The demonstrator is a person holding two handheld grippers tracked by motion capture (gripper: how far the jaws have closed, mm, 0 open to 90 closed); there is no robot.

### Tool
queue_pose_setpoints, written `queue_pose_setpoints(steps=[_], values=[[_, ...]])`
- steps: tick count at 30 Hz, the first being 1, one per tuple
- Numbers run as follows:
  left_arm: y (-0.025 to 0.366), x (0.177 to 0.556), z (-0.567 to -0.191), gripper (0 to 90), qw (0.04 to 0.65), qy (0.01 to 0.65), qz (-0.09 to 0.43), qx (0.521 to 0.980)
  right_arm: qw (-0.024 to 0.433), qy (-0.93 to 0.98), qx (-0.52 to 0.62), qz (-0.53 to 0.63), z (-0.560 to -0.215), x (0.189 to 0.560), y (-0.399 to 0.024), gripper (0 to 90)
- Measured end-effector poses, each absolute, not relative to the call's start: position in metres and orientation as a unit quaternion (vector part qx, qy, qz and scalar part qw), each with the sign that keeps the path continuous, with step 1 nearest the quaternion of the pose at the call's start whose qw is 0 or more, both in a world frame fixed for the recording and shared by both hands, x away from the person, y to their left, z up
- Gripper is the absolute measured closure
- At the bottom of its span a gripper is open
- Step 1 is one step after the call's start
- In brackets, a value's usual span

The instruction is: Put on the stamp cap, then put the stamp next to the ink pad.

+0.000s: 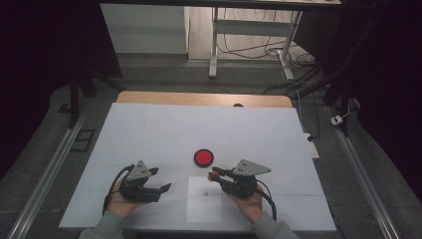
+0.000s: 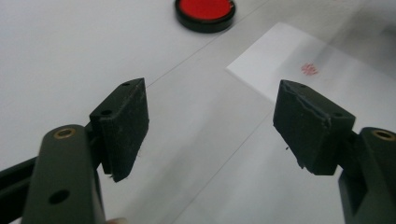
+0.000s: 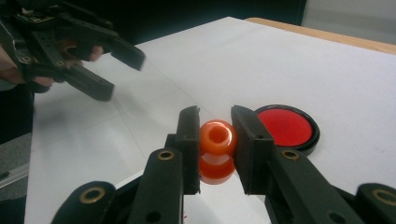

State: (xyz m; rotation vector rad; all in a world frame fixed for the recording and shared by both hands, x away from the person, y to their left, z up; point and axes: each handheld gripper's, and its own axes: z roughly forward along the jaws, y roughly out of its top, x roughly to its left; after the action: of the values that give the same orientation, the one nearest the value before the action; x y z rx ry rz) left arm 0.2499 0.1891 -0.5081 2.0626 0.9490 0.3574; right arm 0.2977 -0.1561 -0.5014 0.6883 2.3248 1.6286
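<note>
An orange spool-shaped stamp (image 3: 217, 140) is clamped between the two black jaws of my right gripper (image 3: 215, 128), just above the table. In the high view that gripper (image 1: 213, 175) sits at the right, over the top edge of a white paper sheet (image 1: 204, 204). The paper (image 2: 336, 88) carries a small red stamp mark (image 2: 309, 69). A round red ink pad (image 1: 203, 157) in a black case lies just beyond it on the table. My left gripper (image 1: 162, 178) hovers at the left with its jaws wide apart and nothing between them (image 2: 212, 93).
A white cover (image 1: 199, 124) spans the table, with a wooden edge (image 1: 204, 98) at the far side. Beyond it are grey floor, desk legs and cables. The left hand's gripper (image 3: 120, 73) appears at the upper left of the right gripper view.
</note>
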Motion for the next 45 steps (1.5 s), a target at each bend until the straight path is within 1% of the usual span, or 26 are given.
queue_pose_setpoints(steps=[8,34,45], values=[[0.211,0.239,-0.509,27.2,0.415,0.393,0.143,0.808,0.112,0.792,0.236,0.552,-0.502,0.298,-0.155,72.4],[0.213,0.242,-0.513,27.0,0.412,0.39,0.135,0.812,0.124,0.788,0.259,0.545,-0.503,0.315,-0.152,72.3],[0.213,0.242,-0.513,27.0,0.411,0.391,0.137,0.812,0.149,0.781,0.284,0.536,-0.504,0.332,-0.159,72.3]])
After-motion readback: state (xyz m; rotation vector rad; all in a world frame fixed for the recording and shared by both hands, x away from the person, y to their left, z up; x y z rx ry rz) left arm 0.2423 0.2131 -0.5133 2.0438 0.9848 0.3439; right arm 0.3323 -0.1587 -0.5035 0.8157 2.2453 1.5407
